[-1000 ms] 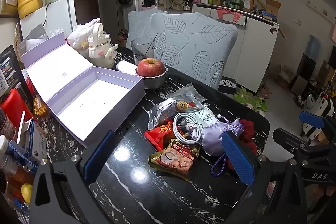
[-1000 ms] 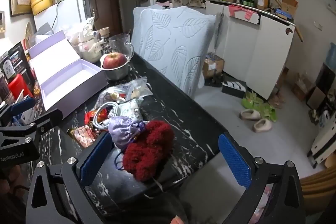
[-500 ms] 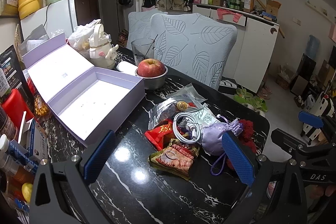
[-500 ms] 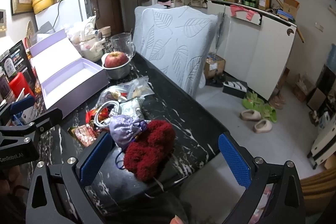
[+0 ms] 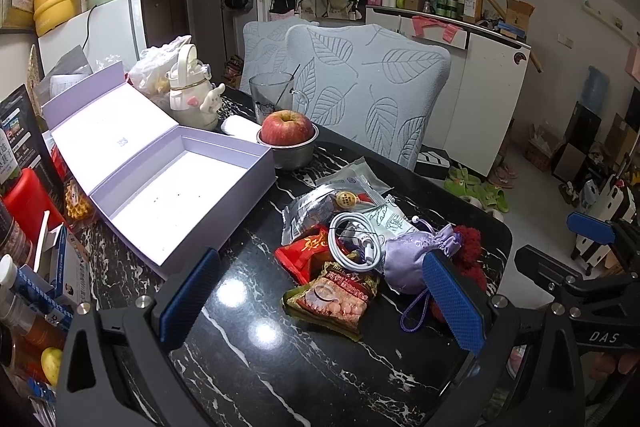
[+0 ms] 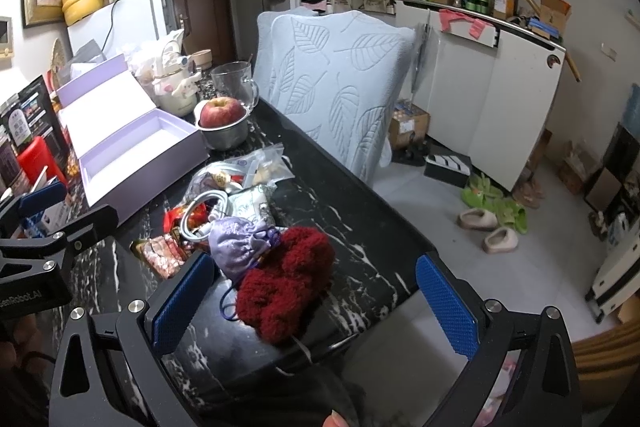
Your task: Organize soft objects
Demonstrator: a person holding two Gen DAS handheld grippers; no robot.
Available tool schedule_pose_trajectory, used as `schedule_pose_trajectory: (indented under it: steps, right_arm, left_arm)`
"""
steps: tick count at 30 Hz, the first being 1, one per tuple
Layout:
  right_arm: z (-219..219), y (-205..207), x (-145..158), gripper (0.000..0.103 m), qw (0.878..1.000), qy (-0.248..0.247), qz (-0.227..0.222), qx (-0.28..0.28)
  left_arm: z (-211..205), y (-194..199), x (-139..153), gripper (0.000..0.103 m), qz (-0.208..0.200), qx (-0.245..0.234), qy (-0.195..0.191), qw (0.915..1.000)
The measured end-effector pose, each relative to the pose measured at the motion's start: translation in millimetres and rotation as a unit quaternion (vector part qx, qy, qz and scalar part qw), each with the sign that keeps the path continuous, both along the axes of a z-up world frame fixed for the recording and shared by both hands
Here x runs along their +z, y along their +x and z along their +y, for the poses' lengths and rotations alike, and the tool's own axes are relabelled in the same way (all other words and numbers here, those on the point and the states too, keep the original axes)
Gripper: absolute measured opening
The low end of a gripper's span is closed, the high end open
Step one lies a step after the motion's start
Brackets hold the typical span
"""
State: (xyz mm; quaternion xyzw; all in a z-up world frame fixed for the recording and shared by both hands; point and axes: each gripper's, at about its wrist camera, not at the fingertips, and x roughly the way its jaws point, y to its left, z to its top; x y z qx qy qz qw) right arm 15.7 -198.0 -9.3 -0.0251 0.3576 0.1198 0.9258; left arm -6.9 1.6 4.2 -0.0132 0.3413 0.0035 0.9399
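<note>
A heap of small items lies on the black marble table [image 5: 304,367]: a lilac drawstring pouch [image 5: 416,259] [image 6: 240,243], a fuzzy dark-red knit piece [image 6: 288,279] [image 5: 470,247], a coiled white cable [image 5: 352,243], snack packets [image 5: 336,299] and clear zip bags [image 5: 320,203]. An open lilac gift box [image 5: 180,195] [image 6: 132,155] stands empty to the left. My left gripper [image 5: 320,303] hovers open just in front of the heap. My right gripper [image 6: 312,303] is open too, low over the red knit piece.
A steel bowl with an apple [image 5: 288,139], a glass mug [image 5: 272,95] and a cream kettle-shaped bottle [image 5: 192,95] stand behind the box. Bottles and cartons [image 5: 36,267] crowd the left edge. A leaf-patterned chair [image 5: 368,95] backs the table; slippers [image 6: 488,223] lie on the floor.
Both views have crept slightly nearer the heap; nothing on the table has moved and both grippers stay open.
</note>
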Motion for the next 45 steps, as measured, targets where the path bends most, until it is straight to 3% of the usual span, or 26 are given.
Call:
schedule_pose_trajectory:
  steps: [45]
  right_arm:
    - [-2,-14,-5,0.103,1.000,0.009,0.000,0.015]
  left_arm:
    - [-5,-14,-12,0.103,0.009,-0.002,-0.004,0.9999]
